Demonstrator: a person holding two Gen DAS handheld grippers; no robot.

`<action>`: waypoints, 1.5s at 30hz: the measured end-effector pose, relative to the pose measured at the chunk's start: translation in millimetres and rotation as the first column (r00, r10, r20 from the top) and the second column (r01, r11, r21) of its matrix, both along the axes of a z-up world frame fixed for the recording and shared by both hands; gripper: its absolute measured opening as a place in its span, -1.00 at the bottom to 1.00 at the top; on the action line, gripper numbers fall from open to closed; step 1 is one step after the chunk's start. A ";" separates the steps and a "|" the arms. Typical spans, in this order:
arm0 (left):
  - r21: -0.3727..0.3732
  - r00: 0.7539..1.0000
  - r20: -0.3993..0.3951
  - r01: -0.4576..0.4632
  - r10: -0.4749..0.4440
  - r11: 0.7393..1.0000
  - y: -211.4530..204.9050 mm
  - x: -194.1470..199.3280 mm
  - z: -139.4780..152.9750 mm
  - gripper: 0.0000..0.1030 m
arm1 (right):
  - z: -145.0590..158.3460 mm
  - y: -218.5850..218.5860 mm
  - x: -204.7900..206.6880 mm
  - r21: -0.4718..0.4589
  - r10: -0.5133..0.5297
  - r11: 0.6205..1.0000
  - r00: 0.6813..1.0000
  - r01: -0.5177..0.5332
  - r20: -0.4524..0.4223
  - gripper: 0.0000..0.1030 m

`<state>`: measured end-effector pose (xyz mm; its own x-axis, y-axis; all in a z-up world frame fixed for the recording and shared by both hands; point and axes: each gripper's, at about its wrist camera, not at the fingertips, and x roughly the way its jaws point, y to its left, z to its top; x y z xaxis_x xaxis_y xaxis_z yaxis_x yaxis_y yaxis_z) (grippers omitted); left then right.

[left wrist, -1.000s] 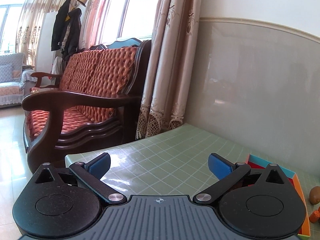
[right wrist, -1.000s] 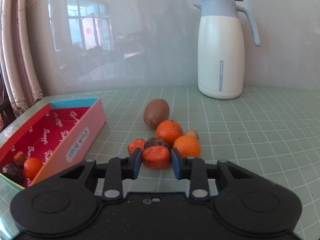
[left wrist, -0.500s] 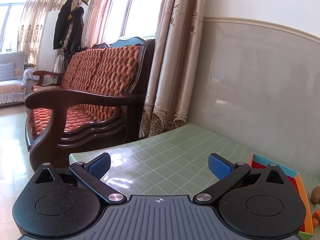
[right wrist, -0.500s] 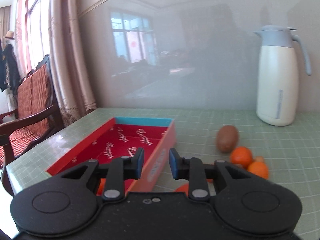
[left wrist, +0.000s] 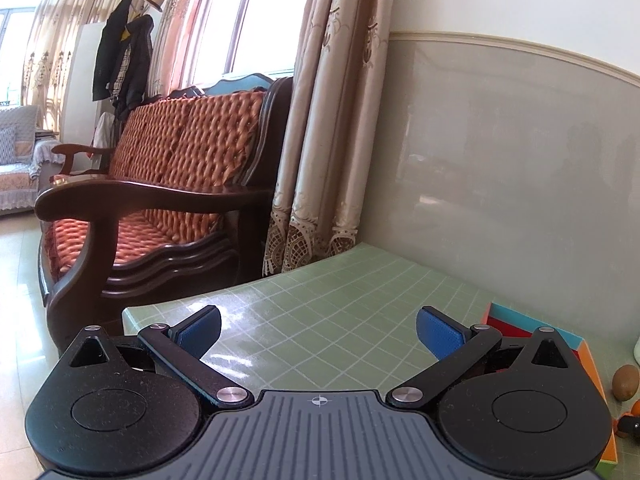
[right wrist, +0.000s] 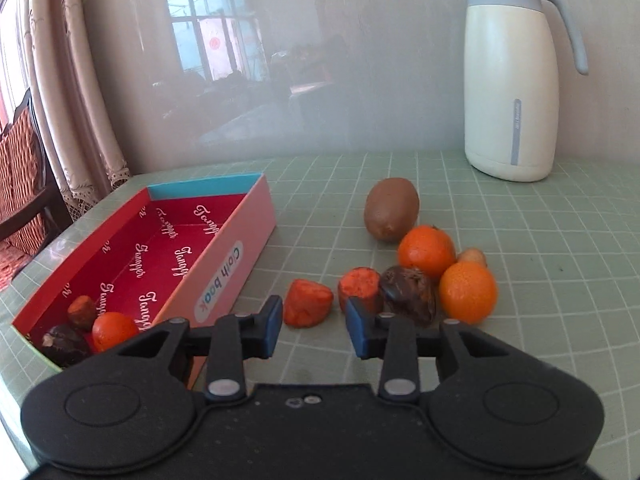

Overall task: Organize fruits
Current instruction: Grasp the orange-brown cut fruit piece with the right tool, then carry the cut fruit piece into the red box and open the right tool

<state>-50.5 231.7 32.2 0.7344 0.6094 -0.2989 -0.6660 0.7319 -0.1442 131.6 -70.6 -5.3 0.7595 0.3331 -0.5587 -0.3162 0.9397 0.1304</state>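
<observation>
Opening jaws on the right gripper (right wrist: 314, 328) hold nothing, poised just short of an orange chunk (right wrist: 307, 307) on the green table (right wrist: 560, 240). Other fruits cluster beyond (kiwi (right wrist: 391, 208) farthest); three lie in the red box (right wrist: 224, 256). Left gripper (left wrist: 318, 332) gapes wide and empty over bare table.

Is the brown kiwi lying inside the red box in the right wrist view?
No, the kiwi lies on the green table, outside the red box, beside the oranges.
</observation>
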 end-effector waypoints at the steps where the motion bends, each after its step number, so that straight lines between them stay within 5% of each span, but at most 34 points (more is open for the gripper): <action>1: 0.004 1.000 -0.001 0.002 -0.002 1.000 -0.7 0.1 0.0 1.00 | -0.6 3.4 2.4 -0.003 0.012 1.000 1.000 -0.012 -0.003 -0.33; 14: 0.000 1.000 -0.014 0.001 -0.001 1.000 4.5 -0.2 -1.0 1.00 | -16.5 25.5 25.2 -0.068 -0.005 0.998 0.999 0.002 -0.039 -0.40; 19: -0.007 1.000 -0.010 -0.003 0.003 1.000 6.1 -3.1 -0.6 1.00 | 5.6 29.1 5.9 -0.051 0.015 0.999 0.997 -0.011 0.080 -0.41; 23: -0.010 1.000 -0.010 -0.006 0.006 1.000 6.3 -3.7 -0.3 1.00 | 28.8 30.7 -14.9 0.030 0.118 0.992 0.981 -0.124 0.157 -0.41; 33: -0.008 1.000 -0.014 0.002 -0.002 1.000 2.8 -1.4 1.3 1.00 | 24.5 57.1 -48.9 -0.008 0.291 0.956 0.950 -0.292 0.114 -0.43; 39: 0.010 0.999 -0.024 0.027 -0.027 1.000 -8.3 6.6 3.0 1.00 | 28.4 43.6 -53.5 0.018 0.257 0.965 0.958 -0.261 0.126 -0.31; 43: 0.017 0.998 -0.036 0.047 -0.047 0.999 -18.0 12.5 2.9 1.00 | 32.6 22.9 -49.0 0.051 0.172 0.982 0.976 -0.181 0.135 0.31; 45: 0.020 0.997 -0.041 0.059 -0.058 0.998 -24.7 15.8 3.0 1.00 | 35.0 11.8 -47.4 0.047 0.129 0.989 0.981 -0.138 0.147 0.40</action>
